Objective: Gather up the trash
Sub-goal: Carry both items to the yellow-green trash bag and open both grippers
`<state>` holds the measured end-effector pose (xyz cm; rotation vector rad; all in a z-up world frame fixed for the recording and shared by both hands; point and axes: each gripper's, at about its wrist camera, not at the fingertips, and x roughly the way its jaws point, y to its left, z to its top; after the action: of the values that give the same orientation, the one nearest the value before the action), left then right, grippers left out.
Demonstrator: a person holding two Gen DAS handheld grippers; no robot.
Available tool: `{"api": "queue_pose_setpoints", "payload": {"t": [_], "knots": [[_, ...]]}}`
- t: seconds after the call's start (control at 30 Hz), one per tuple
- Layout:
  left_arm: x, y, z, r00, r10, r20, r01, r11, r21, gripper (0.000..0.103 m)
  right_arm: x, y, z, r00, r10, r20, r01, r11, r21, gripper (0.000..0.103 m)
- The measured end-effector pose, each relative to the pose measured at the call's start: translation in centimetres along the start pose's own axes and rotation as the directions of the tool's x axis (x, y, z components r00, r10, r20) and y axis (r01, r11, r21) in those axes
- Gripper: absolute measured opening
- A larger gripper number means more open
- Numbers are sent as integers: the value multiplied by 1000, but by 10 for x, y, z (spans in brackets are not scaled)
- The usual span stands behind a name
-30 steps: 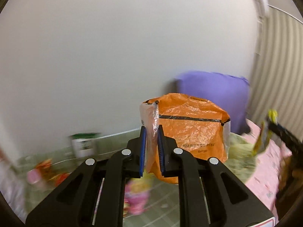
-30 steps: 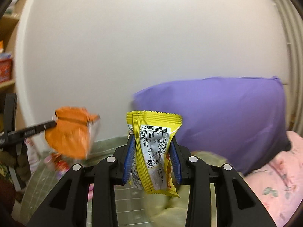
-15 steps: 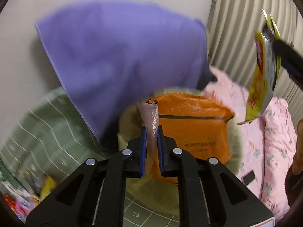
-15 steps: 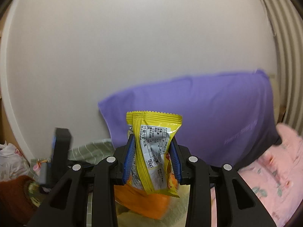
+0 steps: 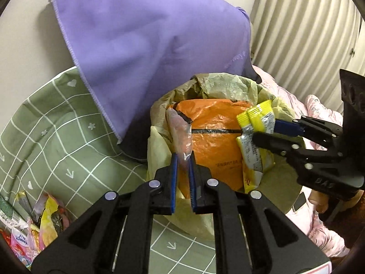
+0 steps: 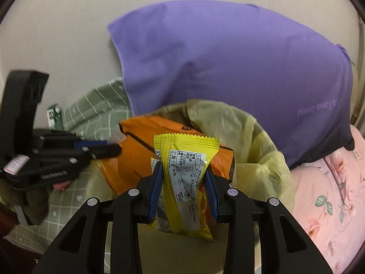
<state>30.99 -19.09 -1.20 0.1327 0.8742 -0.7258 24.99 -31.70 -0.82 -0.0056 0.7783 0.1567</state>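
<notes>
My left gripper point(image 5: 182, 157) is shut on the edge of an orange snack bag point(image 5: 214, 141) and holds it over the mouth of a yellow-green trash bag point(image 5: 228, 86). My right gripper point(image 6: 183, 166) is shut on a yellow snack wrapper point(image 6: 184, 178), also over the trash bag point(image 6: 257, 150). In the left wrist view the right gripper point(image 5: 264, 132) comes in from the right with the yellow wrapper point(image 5: 255, 141) beside the orange bag. In the right wrist view the left gripper point(image 6: 111, 148) reaches in from the left, at the orange bag point(image 6: 134, 157).
A purple pillow point(image 5: 148, 45) leans on the wall behind the trash bag. A green checked sheet point(image 5: 57, 137) lies left, with several snack wrappers point(image 5: 38, 223) at its lower left. A pink floral blanket point(image 6: 330, 194) lies right. A ribbed curtain point(image 5: 308, 34) hangs at far right.
Both grippers have swung over to the trash bag and lowered, each still holding its wrapper. The orange bag and yellow wrapper have come close together above the bag's mouth.
</notes>
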Motion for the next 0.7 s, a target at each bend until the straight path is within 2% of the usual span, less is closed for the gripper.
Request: {"api": "queue_pose_setpoints", "payload": {"t": [0.2, 0.43, 0.53, 0.57, 0.7], "knots": [[22, -19, 3, 1000, -9, -11, 9, 999, 33, 9, 4, -24, -5, 995, -99, -17, 99, 995, 28, 33], [16, -15, -4, 999, -51, -8, 51, 999, 12, 11, 9, -21, -5, 993, -116, -38, 117, 993, 25, 34], [10, -9, -8, 998, -66, -4, 66, 998, -14, 16, 7, -17, -5, 992, -122, -31, 124, 992, 39, 34], [6, -7, -9, 998, -70, 2, 70, 997, -23, 21, 5, -17, -5, 992, -121, -22, 122, 991, 49, 34], [-18, 4, -14, 997, -54, 53, 58, 996, -61, 31, -5, -14, -6, 991, -129, 16, 128, 990, 65, 43]]}}
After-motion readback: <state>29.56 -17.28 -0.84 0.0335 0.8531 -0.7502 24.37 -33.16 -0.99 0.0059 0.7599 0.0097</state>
